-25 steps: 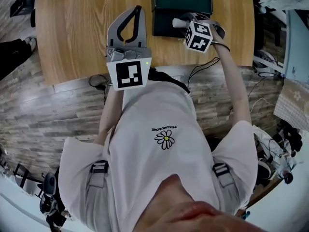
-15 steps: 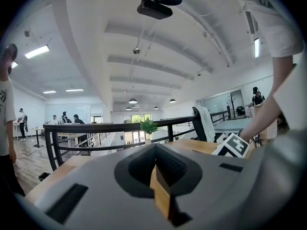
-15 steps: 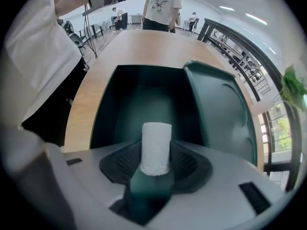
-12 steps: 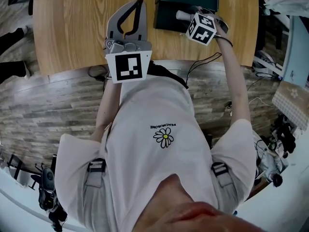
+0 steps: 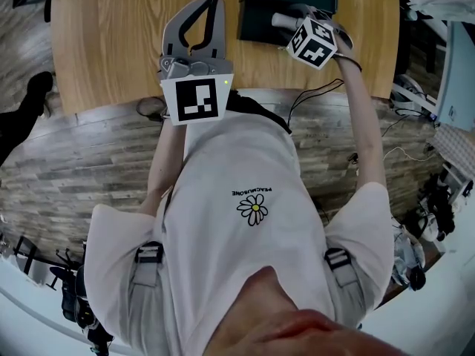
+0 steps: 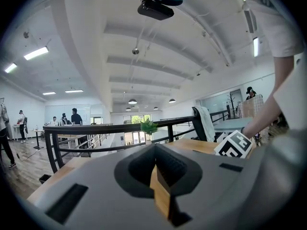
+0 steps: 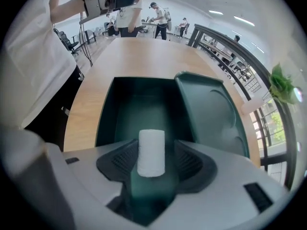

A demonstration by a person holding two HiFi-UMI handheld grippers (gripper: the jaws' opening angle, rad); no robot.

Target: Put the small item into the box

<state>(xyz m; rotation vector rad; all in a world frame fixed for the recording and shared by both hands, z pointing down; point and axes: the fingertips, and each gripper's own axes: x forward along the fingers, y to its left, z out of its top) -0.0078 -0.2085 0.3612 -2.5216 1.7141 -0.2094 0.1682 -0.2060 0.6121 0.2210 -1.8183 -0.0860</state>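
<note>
A small white cylinder (image 7: 151,152) stands between the jaws of my right gripper (image 7: 152,166), directly above the open dark green box (image 7: 125,110). The jaws are opening: a gap shows on the cylinder's right side, and the pads no longer press on it. In the head view the right gripper (image 5: 289,21) reaches over the box (image 5: 252,30) at the table's far side, with the white cylinder (image 5: 280,21) at its tip. My left gripper (image 5: 214,7) hangs over the table with its fingers together and nothing in them; the left gripper view shows its jaws (image 6: 156,170) closed.
The box's lid (image 7: 211,110) lies tilted open on the right of the box. The wooden table (image 5: 111,43) carries little else. A black railing (image 6: 86,128) and a potted plant (image 7: 282,84) stand beyond the table. A cable (image 5: 315,95) hangs at the near edge.
The right gripper, with the white cylinder at its tip, has edged a little to the right and further over the box. The left gripper has hardly moved.
</note>
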